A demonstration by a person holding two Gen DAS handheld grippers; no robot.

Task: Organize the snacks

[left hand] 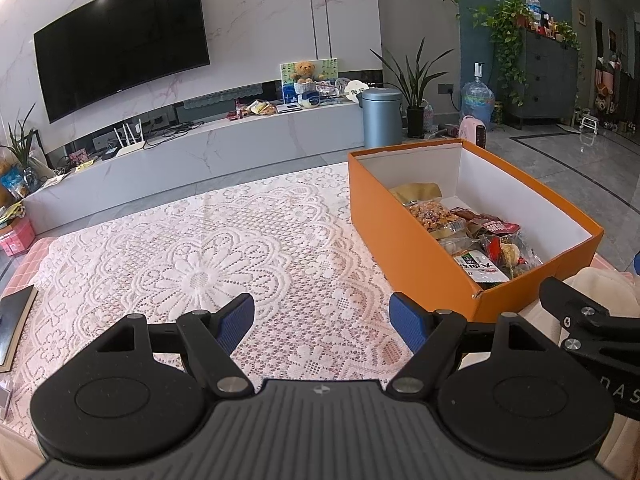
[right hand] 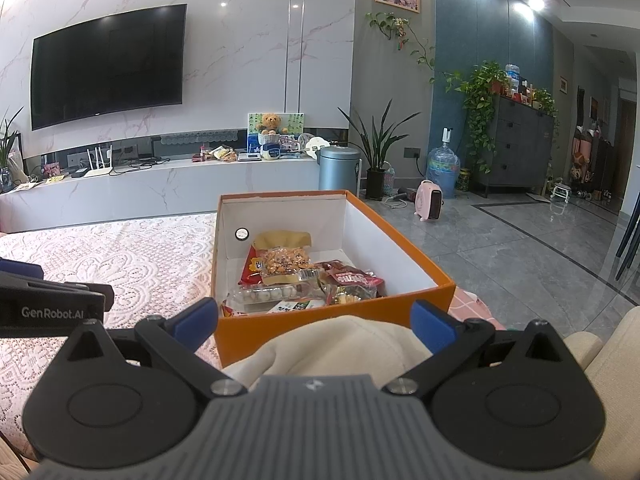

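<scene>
An orange box [left hand: 404, 240] [right hand: 276, 336] with a white inside stands on the lace-covered table [left hand: 192, 256] [right hand: 132, 264]. Several snack packets [left hand: 472, 236] [right hand: 304, 280] lie in it, among them a bag of mixed nuts [right hand: 282, 262] and a red packet [right hand: 354, 278]. My left gripper [left hand: 322, 322] is open over bare lace, left of the box's near corner, and holds nothing. My right gripper [right hand: 316, 320] is open just before the box's near wall, above a cream cloth [right hand: 340, 344], also with nothing in it.
A dark book or tablet [left hand: 14, 324] lies at the table's left edge. Past the table are a low marble TV bench [left hand: 208, 148], a grey bin [left hand: 382, 116], potted plants [right hand: 376, 148], a water jug [right hand: 442, 170] and a pink heater [right hand: 430, 200] on the tiled floor.
</scene>
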